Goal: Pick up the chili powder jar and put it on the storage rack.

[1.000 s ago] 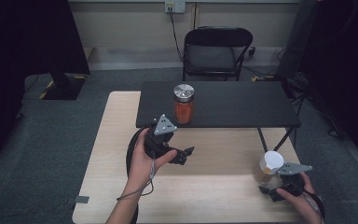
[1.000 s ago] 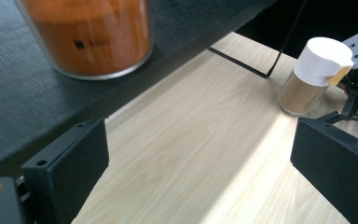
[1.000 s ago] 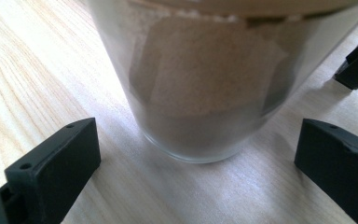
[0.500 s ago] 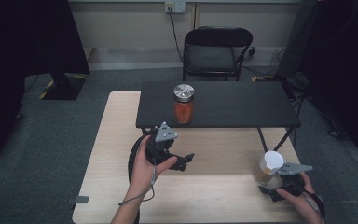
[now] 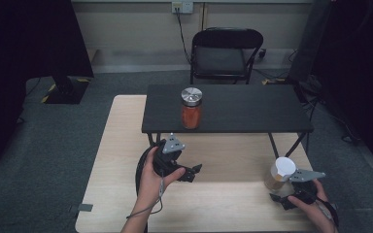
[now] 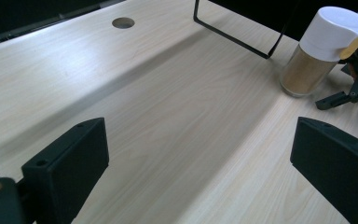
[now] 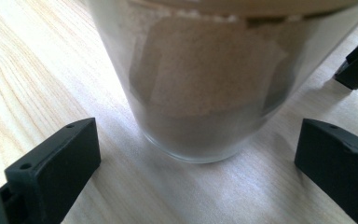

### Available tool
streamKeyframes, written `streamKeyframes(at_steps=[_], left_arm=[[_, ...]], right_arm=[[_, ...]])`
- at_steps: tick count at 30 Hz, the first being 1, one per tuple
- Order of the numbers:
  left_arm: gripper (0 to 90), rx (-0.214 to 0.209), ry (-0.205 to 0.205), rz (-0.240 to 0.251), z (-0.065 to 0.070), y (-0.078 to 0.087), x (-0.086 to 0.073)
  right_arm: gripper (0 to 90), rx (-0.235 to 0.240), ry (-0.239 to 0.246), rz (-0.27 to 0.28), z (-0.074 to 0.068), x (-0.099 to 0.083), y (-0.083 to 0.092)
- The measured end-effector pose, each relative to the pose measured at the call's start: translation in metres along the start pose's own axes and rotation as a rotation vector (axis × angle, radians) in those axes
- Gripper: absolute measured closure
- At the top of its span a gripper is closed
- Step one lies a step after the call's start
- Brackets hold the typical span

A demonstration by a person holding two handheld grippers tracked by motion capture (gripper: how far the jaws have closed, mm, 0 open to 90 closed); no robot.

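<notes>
Right claw [image 7: 198, 154] gapes empty just short of the white-capped spice jar [image 5: 280, 174] near the worktop's right front corner; its smooth, rigid, likely light glass wall suits a mid-body grasp.

A white-capped spice jar [image 5: 279, 174] of tan powder stands upright on the tabletop [image 5: 223, 199]; a perhaps chili-filled silver-lidded jar [image 5: 191, 108] stands on the black shelf [image 5: 252, 109].
</notes>
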State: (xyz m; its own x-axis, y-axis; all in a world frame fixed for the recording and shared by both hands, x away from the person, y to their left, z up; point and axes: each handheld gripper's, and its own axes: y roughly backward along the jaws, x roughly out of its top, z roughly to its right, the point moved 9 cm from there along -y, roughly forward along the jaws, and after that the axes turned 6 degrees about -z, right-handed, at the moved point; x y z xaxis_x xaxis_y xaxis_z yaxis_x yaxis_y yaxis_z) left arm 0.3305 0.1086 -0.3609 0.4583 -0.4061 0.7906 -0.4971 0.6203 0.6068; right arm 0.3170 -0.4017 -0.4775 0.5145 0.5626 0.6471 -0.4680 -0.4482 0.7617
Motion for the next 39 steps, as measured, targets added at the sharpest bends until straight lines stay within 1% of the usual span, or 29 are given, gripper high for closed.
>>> streamKeyframes(at_steps=[7, 9, 17, 23, 27, 31, 33, 39], left_arm=[[4.0, 0.002, 0.011, 0.003, 0.000, -0.004, -0.008], [4.0, 0.010, 0.010, 0.004, 0.001, -0.006, -0.011], [4.0, 0.010, 0.020, 0.007, 0.003, -0.009, -0.018], [4.0, 0.018, 0.025, -0.004, 0.002, -0.012, -0.026], [4.1, 0.026, 0.037, -0.007, 0.001, -0.013, -0.032], [4.1, 0.030, 0.037, -0.014, 0.001, -0.015, -0.035], [4.1, 0.022, 0.044, -0.018, 0.001, -0.017, -0.038], [4.1, 0.021, 0.047, -0.029, 0.002, -0.020, -0.044]], right_arm=[[0.0, 0.000, 0.000, 0.000, 0.000, 0.000, 0.000], [0.0, 0.000, 0.000, 0.000, 0.000, 0.000, 0.000], [0.0, 0.000, 0.000, 0.000, 0.000, 0.000, 0.000], [0.0, 0.000, 0.000, 0.000, 0.000, 0.000, 0.000], [0.0, 0.000, 0.000, 0.000, 0.000, 0.000, 0.000], [0.0, 0.000, 0.000, 0.000, 0.000, 0.000, 0.000], [0.0, 0.000, 0.000, 0.000, 0.000, 0.000, 0.000], [0.0, 0.000, 0.000, 0.000, 0.000, 0.000, 0.000]])
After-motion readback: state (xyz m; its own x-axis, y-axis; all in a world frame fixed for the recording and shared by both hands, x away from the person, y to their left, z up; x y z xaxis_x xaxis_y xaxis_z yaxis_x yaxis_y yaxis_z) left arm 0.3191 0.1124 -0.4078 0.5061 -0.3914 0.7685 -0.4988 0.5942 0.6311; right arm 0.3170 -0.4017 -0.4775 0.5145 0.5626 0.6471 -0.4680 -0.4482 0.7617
